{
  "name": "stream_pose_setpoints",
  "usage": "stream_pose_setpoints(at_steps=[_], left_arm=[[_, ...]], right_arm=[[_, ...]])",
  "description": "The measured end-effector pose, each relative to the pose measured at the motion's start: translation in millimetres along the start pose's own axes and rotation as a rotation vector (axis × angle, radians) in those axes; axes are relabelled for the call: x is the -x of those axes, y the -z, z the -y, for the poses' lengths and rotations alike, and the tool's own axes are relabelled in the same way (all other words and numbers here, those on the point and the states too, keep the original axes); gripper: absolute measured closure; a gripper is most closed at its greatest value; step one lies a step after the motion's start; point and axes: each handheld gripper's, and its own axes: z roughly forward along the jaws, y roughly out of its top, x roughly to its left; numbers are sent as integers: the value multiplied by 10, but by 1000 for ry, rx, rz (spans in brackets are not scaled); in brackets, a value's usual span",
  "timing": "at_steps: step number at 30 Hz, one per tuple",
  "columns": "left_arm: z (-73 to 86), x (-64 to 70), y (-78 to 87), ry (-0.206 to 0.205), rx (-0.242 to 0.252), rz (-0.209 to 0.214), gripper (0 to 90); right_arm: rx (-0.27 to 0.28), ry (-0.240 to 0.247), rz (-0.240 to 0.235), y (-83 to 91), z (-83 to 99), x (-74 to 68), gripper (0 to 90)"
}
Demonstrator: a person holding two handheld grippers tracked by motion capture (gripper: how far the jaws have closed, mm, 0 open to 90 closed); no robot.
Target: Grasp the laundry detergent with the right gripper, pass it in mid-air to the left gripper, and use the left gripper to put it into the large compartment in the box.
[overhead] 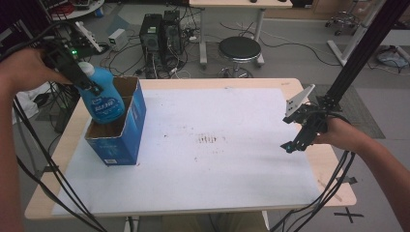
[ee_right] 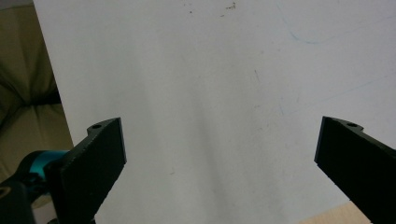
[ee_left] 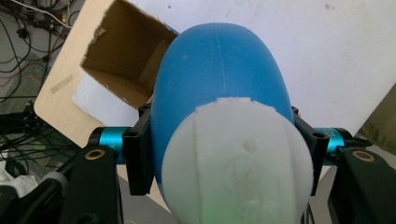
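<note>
A blue bottle (overhead: 103,96) with a white cap hangs over the open top of a blue cardboard box (overhead: 121,133) at the table's left. My left gripper (overhead: 87,83) is shut on the bottle near its neck. In the left gripper view the bottle (ee_left: 219,84) fills the middle with its white cap (ee_left: 238,158) nearest the camera, and the box opening (ee_left: 126,56) lies beyond it. My right gripper (overhead: 296,142) hovers at the table's right side, open and holding nothing. Its two jaws stand wide apart over the white sheet (ee_right: 210,93).
A white sheet (overhead: 217,145) covers most of the wooden table (overhead: 338,188). Cables trail from both grippers off the front edge. Behind the table stand computer towers (overhead: 159,34), a black stool (overhead: 239,50) and a black frame post (overhead: 362,53) at the right.
</note>
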Motion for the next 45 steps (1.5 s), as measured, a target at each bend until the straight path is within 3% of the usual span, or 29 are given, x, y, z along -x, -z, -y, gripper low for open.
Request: stream_pose_setpoints(at_steps=[14, 19, 29, 39, 41, 45], left_arm=[[180, 28, -758, -10, -30, 48, 380], [254, 35, -934, -3, -31, 60, 380], [306, 56, -1137, -4, -30, 26, 380], [360, 100, -1374, -6, -77, 55, 380], [370, 91, -1376, 7, -58, 56, 379], [377, 88, -1378, -1, -69, 61, 379]], right_arm=[[-5, -7, -10, -72, 5, -6, 10], [-4, -10, -12, -99, 18, 0, 10], [17, -22, -23, -96, 14, -2, 10], [23, -26, -22, -92, 40, -9, 10], [22, -28, -24, -100, 44, -11, 10], [23, -28, -27, -109, 41, -11, 10]])
